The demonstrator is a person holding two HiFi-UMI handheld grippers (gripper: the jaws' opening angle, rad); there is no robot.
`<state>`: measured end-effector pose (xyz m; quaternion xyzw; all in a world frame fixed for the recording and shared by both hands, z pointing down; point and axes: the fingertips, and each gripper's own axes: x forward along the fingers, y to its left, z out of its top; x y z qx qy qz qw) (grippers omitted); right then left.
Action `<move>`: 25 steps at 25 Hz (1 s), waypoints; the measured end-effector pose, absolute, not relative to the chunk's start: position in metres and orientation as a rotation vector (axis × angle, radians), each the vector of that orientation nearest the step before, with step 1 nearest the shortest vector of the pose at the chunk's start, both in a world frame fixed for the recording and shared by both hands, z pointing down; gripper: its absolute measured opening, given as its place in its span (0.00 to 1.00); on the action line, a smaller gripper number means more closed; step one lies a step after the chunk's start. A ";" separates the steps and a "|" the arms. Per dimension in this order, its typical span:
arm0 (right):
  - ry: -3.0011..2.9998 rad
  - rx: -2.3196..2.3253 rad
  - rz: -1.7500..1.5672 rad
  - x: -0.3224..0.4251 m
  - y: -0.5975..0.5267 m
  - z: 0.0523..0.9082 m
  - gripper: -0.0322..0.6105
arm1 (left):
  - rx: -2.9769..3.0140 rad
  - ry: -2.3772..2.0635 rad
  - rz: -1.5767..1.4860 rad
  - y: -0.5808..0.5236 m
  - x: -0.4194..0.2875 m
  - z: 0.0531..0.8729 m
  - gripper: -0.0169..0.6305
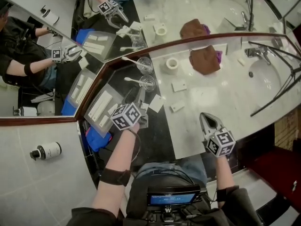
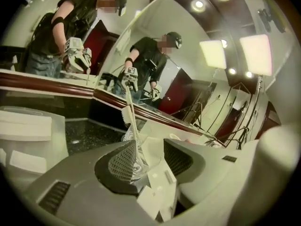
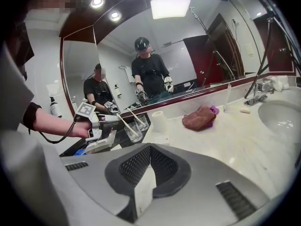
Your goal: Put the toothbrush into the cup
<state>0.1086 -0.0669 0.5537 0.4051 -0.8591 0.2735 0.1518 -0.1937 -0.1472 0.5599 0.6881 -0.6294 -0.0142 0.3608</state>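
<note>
Your left tool [image 2: 151, 150] stood wide open, its pads pressing on nothing. The toothbrush [image 2: 132, 126] rose just ahead of them, close by the left pad. Its lower end was already in the cup [image 1: 147, 83], and its long axis leaned up and left toward the mirror [image 1: 56, 27]. The cup sat at the far left of the worktop [image 1: 221, 102], hard by the mirror's frame, so free room lay only on your near side. Your right tool [image 3: 149, 166], closed and empty, hovered well apart to the right.

Observed toothbrush [image 1: 135, 82] leaning in cup [image 1: 149, 84] beside mirror [image 1: 42, 88]. Noted left gripper [image 1: 138, 97] just short of cup; right gripper [image 1: 205, 118] over counter [image 1: 221, 93], jaws together.
</note>
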 end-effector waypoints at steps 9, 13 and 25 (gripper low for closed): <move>-2.460 1.161 0.802 0.093 -0.061 0.565 0.07 | 1.599 -1.688 -0.170 -0.179 -0.218 0.582 0.32; -2.452 1.170 0.805 0.096 -0.064 0.564 0.08 | 1.589 -1.704 -0.154 -0.183 -0.219 0.584 0.26; -2.436 1.211 0.826 0.115 -0.055 0.567 0.07 | 1.681 -1.762 -0.040 -0.192 -0.214 0.567 0.06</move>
